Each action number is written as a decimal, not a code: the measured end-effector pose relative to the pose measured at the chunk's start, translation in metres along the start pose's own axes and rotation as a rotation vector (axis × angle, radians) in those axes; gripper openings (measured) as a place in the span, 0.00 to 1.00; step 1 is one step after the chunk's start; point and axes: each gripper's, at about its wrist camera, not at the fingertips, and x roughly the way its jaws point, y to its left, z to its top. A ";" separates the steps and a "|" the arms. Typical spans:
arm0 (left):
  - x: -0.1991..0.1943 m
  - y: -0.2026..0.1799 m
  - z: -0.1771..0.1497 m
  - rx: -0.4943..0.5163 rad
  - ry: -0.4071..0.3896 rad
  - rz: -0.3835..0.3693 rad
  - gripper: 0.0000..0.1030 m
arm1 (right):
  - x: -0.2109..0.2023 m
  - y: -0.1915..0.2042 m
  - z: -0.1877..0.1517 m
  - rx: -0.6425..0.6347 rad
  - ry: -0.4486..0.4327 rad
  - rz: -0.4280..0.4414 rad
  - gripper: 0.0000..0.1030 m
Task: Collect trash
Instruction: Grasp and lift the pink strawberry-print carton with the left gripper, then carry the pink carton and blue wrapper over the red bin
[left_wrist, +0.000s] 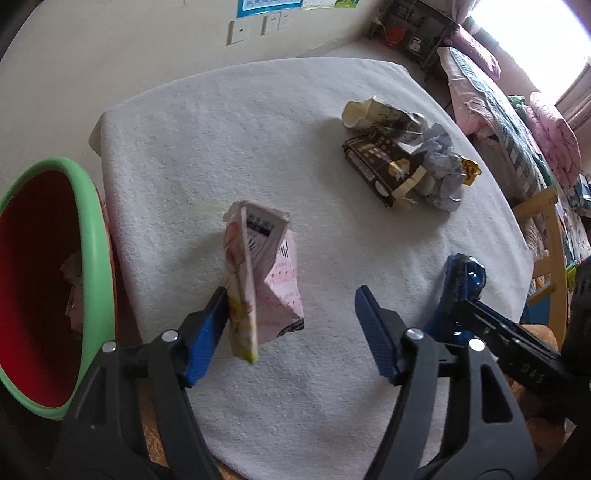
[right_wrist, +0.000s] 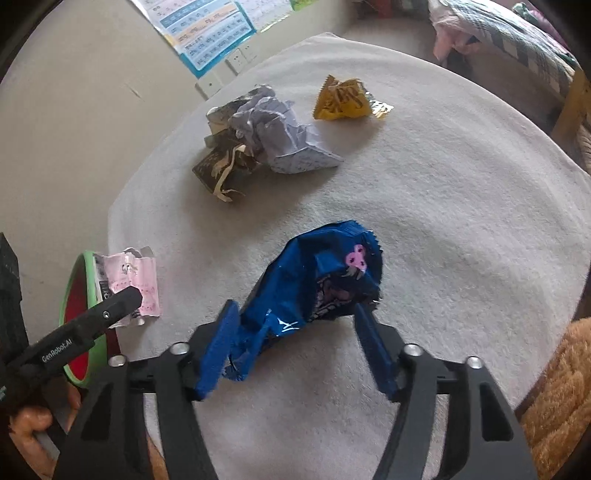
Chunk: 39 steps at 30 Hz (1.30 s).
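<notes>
My left gripper (left_wrist: 291, 306) is open; a crumpled pink carton (left_wrist: 264, 277) leans against its left finger, over the white cloth. A red bin with a green rim (left_wrist: 96, 266) stands at the left. My right gripper (right_wrist: 295, 325) is open, its fingers either side of a blue snack wrapper (right_wrist: 317, 280) on the cloth. The pink carton (right_wrist: 129, 280) and the bin (right_wrist: 83, 321) also show at the left of the right wrist view. Further back lie a dark box (left_wrist: 380, 162), a crushed cup (left_wrist: 384, 118), crumpled grey paper (right_wrist: 277, 129) and a yellow wrapper (right_wrist: 343, 99).
The table (left_wrist: 258, 129) is covered by a white cloth and stands near a beige wall. A bed with pink bedding (left_wrist: 517, 122) and a wooden chair (left_wrist: 550, 243) are at the right. A brown plush thing (right_wrist: 561, 398) is at the front right.
</notes>
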 end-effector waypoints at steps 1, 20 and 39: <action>0.001 0.001 0.000 -0.003 0.001 0.004 0.65 | -0.002 0.000 0.000 -0.006 -0.005 0.005 0.45; -0.006 0.009 0.000 0.009 -0.013 0.045 0.31 | -0.016 0.008 0.003 -0.039 -0.024 0.012 0.17; 0.000 0.005 0.002 0.019 -0.008 0.050 0.38 | 0.004 0.021 0.007 -0.059 0.028 -0.012 0.35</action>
